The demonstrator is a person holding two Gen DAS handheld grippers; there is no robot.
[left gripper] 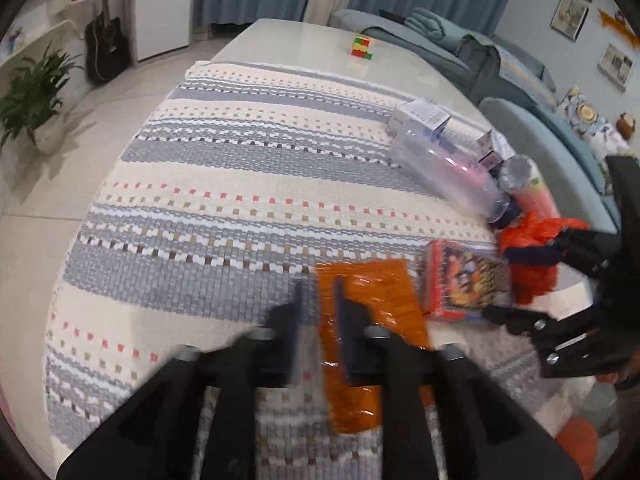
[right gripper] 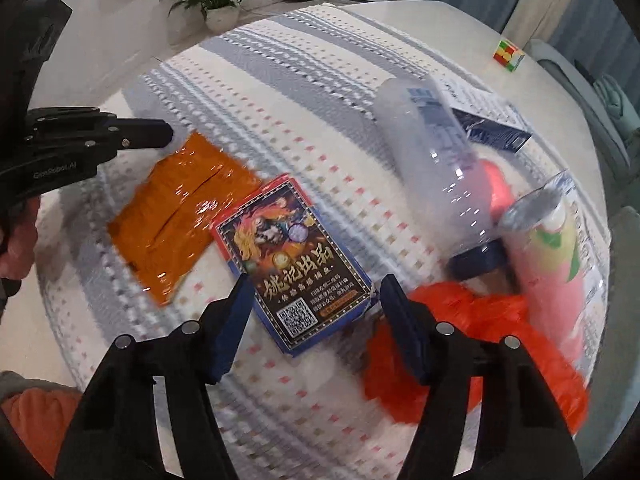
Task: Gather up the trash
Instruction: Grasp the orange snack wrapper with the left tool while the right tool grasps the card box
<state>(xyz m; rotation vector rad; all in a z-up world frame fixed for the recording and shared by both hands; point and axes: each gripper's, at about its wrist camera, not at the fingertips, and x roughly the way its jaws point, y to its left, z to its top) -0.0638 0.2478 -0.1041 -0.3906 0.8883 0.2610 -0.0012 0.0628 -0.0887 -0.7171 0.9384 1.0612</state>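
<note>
An orange foil wrapper (left gripper: 370, 312) (right gripper: 176, 216) lies flat on the striped cloth. My left gripper (left gripper: 318, 300) hovers over its left edge, jaws narrowly apart and holding nothing; it also shows in the right wrist view (right gripper: 160, 134). A printed card box (right gripper: 294, 260) (left gripper: 464, 284) lies beside the wrapper. My right gripper (right gripper: 312, 300) is open wide just above the box's near end. A crumpled orange-red plastic bag (right gripper: 472, 344) (left gripper: 532, 240) lies right of the box. A clear plastic bottle (right gripper: 436, 160) (left gripper: 444, 168) and a pink can (right gripper: 548, 256) (left gripper: 528, 184) lie behind it.
A blue-and-white carton (right gripper: 484, 120) (left gripper: 420, 114) lies past the bottle. A coloured puzzle cube (left gripper: 362, 48) (right gripper: 508, 54) sits on the bare tabletop at the far end. A sofa (left gripper: 500, 64) runs along the right; a potted plant (left gripper: 36, 96) and guitar stand on the floor left.
</note>
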